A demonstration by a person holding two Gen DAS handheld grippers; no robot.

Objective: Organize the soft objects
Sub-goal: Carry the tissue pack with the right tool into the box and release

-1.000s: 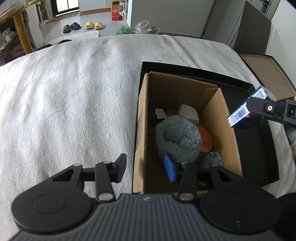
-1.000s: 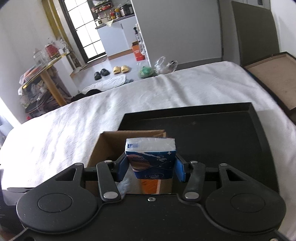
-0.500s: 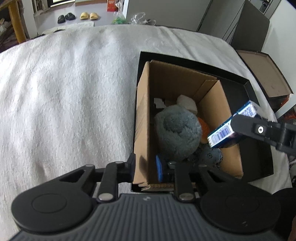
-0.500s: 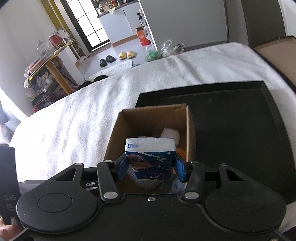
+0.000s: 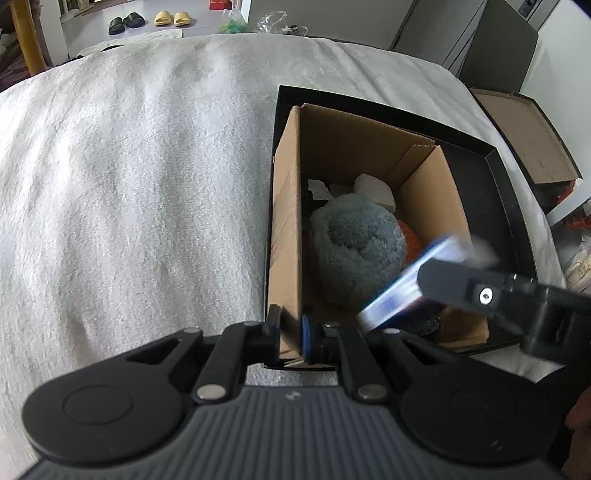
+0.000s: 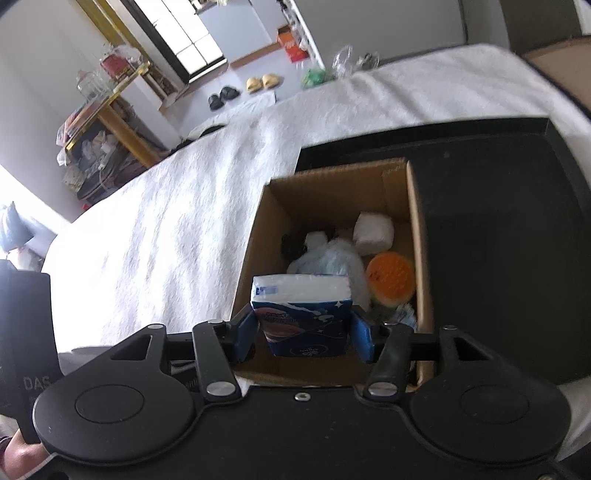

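A brown cardboard box (image 5: 288, 206) stands open in a black tray (image 5: 502, 206) on the white bed cover. Inside lie a grey fluffy plush (image 5: 354, 243), an orange soft thing (image 6: 391, 277) and a white soft lump (image 6: 373, 232). My left gripper (image 5: 290, 338) is shut on the box's near left wall. My right gripper (image 6: 303, 332) holds a blue and white tissue pack (image 6: 303, 314) over the box's near end; small gaps show between its pads and the pack. The pack (image 5: 402, 288) looks blurred in the left wrist view.
The white bed cover (image 5: 129, 184) spreads to the left of the box. Another open brown box (image 5: 524, 140) sits off the bed's right side. Shoes (image 5: 170, 18) and bags lie on the floor beyond. A cluttered table (image 6: 110, 110) stands at far left.
My left gripper has closed onto the box's left wall. My right gripper has carried the tissue pack from the right to above the box and lower, and its pads have eased off the pack.
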